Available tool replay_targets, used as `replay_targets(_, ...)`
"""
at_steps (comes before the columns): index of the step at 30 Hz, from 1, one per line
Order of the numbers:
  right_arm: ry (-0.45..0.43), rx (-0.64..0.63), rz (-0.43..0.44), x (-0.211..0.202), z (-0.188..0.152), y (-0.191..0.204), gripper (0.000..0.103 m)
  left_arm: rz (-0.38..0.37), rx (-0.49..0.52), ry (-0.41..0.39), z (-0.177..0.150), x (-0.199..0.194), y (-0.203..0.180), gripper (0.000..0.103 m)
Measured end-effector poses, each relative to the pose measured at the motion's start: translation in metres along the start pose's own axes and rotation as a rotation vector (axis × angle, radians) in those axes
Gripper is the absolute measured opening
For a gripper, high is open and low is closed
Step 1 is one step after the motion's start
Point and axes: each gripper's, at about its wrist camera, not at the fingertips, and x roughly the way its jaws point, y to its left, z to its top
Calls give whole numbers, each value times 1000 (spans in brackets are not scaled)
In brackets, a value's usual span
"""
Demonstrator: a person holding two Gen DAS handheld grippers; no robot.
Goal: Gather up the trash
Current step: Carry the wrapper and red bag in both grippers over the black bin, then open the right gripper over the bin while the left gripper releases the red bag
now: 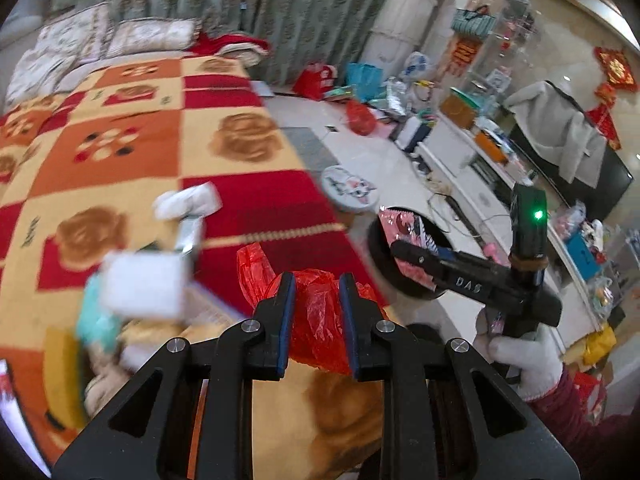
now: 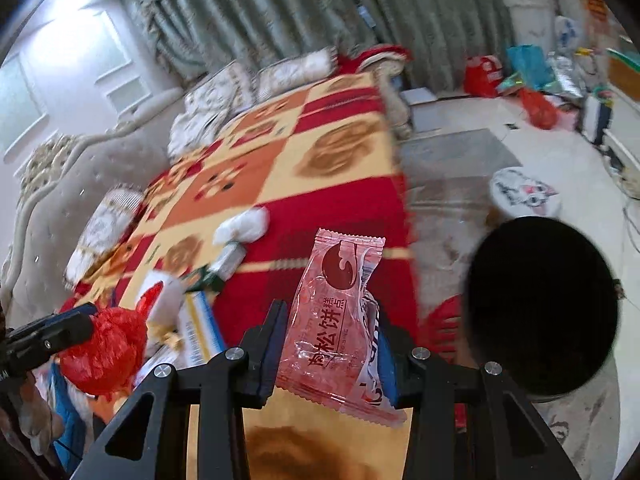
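Left fingers (image 1: 317, 292) pinch red bag (image 1: 316, 320); right fingers (image 2: 332, 320) clamp pink wrapper (image 2: 340, 320).

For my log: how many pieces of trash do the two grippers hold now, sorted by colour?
Red: 1, the crumpled plastic bag in the left gripper.
Pink: 1, the snack wrapper in the right gripper.
Total: 2.

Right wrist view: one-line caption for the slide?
Right gripper clamps a pink snack wrapper beside the black bin; the left gripper holds a red plastic bag.
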Motion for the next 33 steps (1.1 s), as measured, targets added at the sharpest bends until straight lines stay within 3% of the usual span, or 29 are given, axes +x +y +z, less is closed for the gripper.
replay_targets(7,-28,92,-138,-19,9,-70,39,-99,44,20,43,55,-59,20)
replay_targets(13,-21,126,-200,-17,11,-110,39,-126,47,60,63,116,-91,20)
replay_targets(22,13,199,-188,-3,0,-150,39,-99,56,135,51,157,-95,21)
replay_targets(24,26,215,-177,1,-1,-155,40,-93,66,139,48,157,-94,31)
replay_targets(26,48,245,-153,5,-2,-161,49,-104,84,147,43,155,-94,61)
replay_targets(28,44,262,-128,6,-3,-166,59,-117,103,147,36,153,-97,65)
replay_targets(30,30,267,-130,4,-4,-168,68,-75,151,149,27,157,-101,67)
replay_targets(33,31,278,-122,3,-5,-169,69,1,237,204,8,179,-109,68)
